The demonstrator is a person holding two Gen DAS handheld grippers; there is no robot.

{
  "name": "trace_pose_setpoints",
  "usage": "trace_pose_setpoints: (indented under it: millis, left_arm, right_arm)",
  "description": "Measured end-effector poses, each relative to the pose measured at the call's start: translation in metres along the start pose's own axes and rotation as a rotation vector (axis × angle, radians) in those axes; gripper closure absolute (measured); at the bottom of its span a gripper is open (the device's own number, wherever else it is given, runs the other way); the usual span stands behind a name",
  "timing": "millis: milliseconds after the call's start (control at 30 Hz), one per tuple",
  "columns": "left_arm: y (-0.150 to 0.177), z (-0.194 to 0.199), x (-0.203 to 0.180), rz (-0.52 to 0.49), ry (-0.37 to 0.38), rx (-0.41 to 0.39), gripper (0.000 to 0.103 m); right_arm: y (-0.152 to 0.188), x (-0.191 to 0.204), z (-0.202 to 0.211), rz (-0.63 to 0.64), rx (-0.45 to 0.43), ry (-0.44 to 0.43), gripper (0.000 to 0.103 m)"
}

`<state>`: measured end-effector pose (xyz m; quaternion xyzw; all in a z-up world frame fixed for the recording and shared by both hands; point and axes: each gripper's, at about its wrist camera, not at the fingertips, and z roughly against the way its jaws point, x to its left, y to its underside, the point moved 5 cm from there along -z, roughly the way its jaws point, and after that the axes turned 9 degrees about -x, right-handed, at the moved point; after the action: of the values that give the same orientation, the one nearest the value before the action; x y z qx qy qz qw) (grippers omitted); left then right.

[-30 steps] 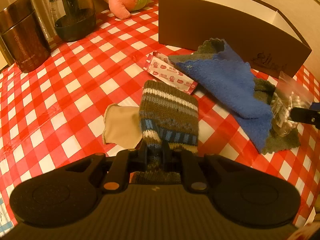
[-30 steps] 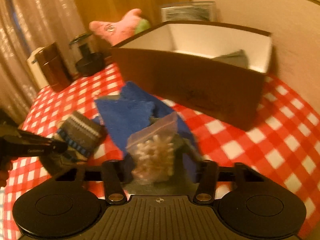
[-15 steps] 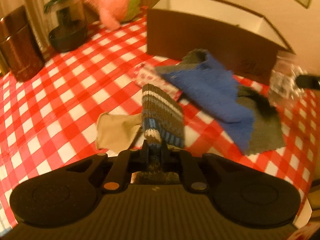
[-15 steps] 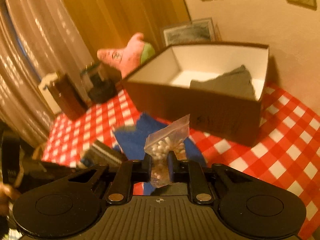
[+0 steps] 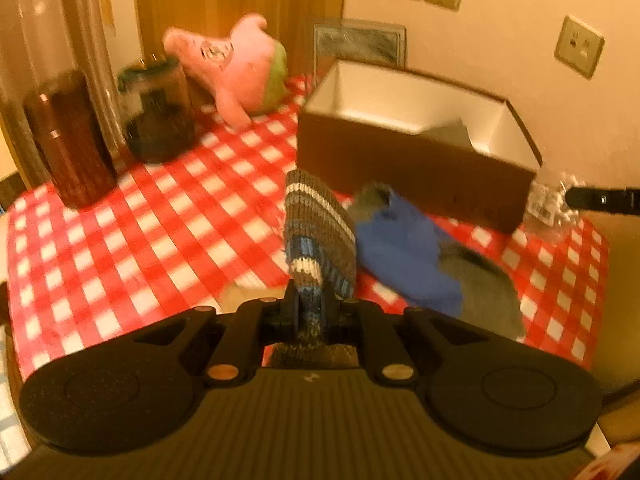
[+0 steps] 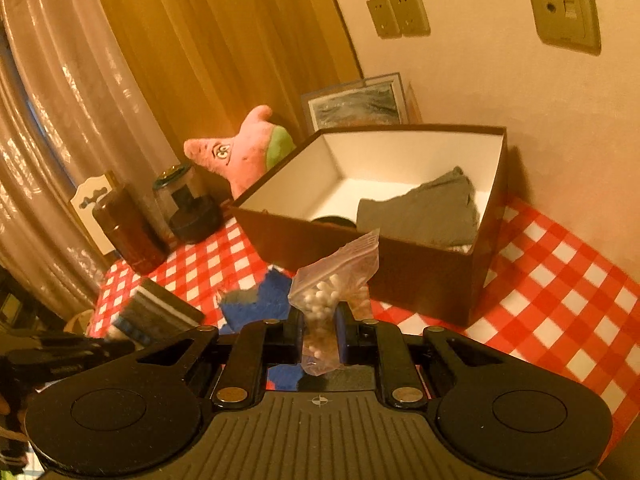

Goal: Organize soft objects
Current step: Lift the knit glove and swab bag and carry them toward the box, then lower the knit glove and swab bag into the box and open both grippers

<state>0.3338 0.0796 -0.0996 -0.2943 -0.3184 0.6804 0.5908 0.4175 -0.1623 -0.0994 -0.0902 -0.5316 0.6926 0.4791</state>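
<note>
Left hand-held gripper (image 5: 310, 308) clamps striped knit sock (image 5: 318, 232); right hand-held gripper (image 6: 320, 330) pinches clear bag of cotton swabs (image 6: 334, 280), both above desk (image 5: 160, 232)

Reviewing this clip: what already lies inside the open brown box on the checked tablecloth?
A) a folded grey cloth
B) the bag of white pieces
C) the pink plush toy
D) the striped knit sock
A: in the right wrist view a folded grey cloth lies inside the brown box; the striped knit sock is clamped in the left gripper, and the bag of white pieces in the right gripper.
</note>
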Motion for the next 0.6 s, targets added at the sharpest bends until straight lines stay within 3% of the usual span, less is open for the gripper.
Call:
trace_pose_setpoints:
  millis: [333,600]
  left_arm:
    - [-0.07,0.007,0.003,-0.048,-0.012,-0.122,0.094]
    - [-0.125,-0.023,-0.027,-0.075,0.056,-0.181,0.094]
  right_arm:
    - [-0.042,-0.007,0.005,0.059,-0.073,-0.004,0.087]
    - [-0.081,-0.013,-0.01,0.135,-0.143,-0.005,0.087]
